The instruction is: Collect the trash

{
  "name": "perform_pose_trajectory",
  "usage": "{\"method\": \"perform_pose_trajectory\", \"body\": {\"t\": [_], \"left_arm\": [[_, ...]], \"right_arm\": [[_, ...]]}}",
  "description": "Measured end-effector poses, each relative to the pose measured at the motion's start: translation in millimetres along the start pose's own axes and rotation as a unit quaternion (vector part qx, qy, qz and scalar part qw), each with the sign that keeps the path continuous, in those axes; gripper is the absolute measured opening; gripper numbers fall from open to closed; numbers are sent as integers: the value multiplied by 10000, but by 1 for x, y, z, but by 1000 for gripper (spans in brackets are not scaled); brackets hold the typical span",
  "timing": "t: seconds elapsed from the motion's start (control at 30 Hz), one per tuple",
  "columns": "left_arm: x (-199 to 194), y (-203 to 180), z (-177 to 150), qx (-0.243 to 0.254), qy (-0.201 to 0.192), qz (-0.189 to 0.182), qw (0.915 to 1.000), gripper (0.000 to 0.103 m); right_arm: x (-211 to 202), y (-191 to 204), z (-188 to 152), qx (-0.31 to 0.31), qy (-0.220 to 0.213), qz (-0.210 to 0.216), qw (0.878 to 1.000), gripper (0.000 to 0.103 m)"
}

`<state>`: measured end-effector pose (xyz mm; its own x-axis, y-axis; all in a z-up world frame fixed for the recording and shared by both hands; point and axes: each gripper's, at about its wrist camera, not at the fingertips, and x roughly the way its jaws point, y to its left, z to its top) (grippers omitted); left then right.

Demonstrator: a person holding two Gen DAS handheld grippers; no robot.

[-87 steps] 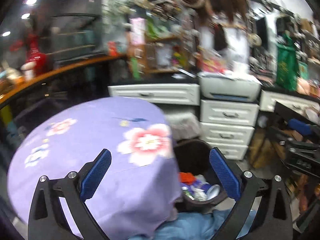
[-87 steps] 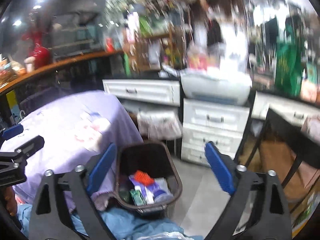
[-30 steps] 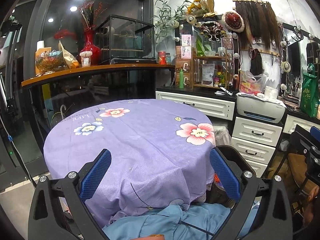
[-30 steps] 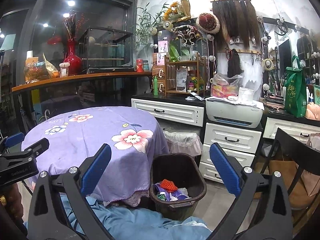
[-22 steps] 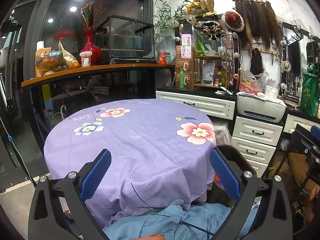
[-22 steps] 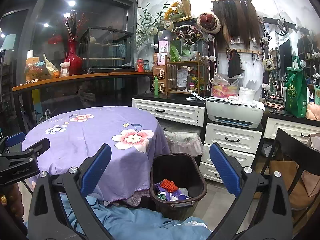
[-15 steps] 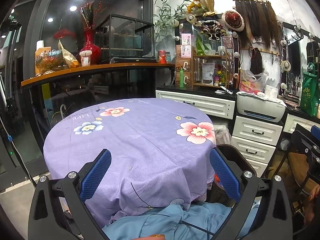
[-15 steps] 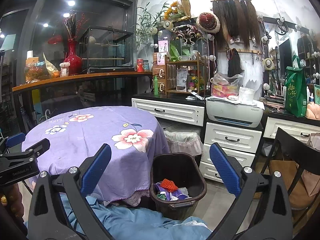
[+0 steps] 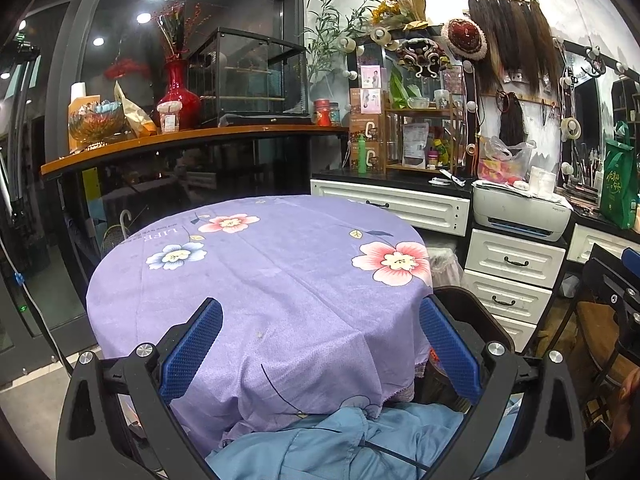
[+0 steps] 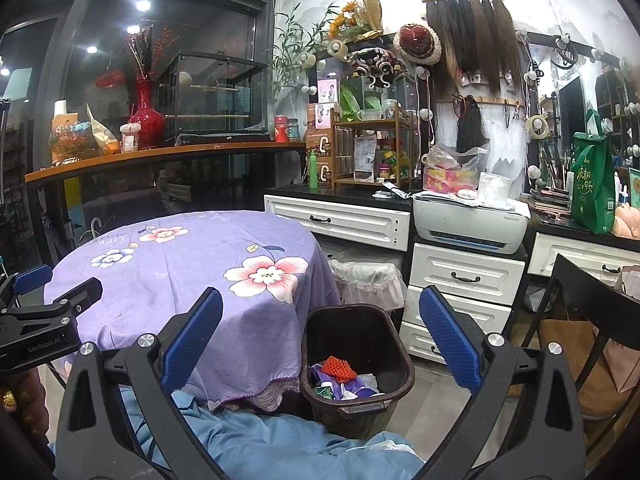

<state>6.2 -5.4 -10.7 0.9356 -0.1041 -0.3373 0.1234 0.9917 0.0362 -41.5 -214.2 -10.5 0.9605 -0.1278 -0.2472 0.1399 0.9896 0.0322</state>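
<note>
A dark brown trash bin [image 10: 356, 336] stands on the floor right of the round table, holding an orange net [image 10: 338, 367] and mixed wrappers [image 10: 352, 390]. Its rim [image 9: 468, 308] shows behind my left gripper's right finger in the left wrist view. The table carries a purple flowered cloth [image 9: 280, 272] with nothing on it. My left gripper [image 9: 320, 344] is open and empty over the table's near edge. My right gripper [image 10: 320, 340] is open and empty above the bin; the left gripper [image 10: 44, 320] also shows at this view's left edge.
White drawers [image 10: 464, 276] with a printer [image 10: 472, 220] on top stand behind the bin. A black chair [image 10: 592, 320] is at the right. A wooden counter [image 9: 180, 140] with a red vase runs behind the table. Blue clothing [image 10: 260, 444] fills the bottom.
Since 2.9 s ago both grippers pulled back and up from the bin and table. Over the last second nothing has visibly moved.
</note>
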Motion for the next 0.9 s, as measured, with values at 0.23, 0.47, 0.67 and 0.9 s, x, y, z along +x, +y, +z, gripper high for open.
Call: {"method": "perform_pose_trajectory", "body": {"t": [0.23, 0.47, 0.67, 0.9], "left_arm": [[1, 1, -1, -40, 49, 6, 10000, 98], [1, 0, -2, -4, 38, -4, 10000, 98], [2, 0, -3, -12, 42, -8, 10000, 98], [3, -1, -5, 7, 62, -12, 10000, 98]], "right_arm": [[2, 0, -3, 6, 17, 13, 10000, 97], [2, 0, -4, 9, 21, 14, 10000, 97], [2, 0, -4, 10, 22, 14, 10000, 97], [2, 1, -4, 12, 27, 11, 10000, 97]]}}
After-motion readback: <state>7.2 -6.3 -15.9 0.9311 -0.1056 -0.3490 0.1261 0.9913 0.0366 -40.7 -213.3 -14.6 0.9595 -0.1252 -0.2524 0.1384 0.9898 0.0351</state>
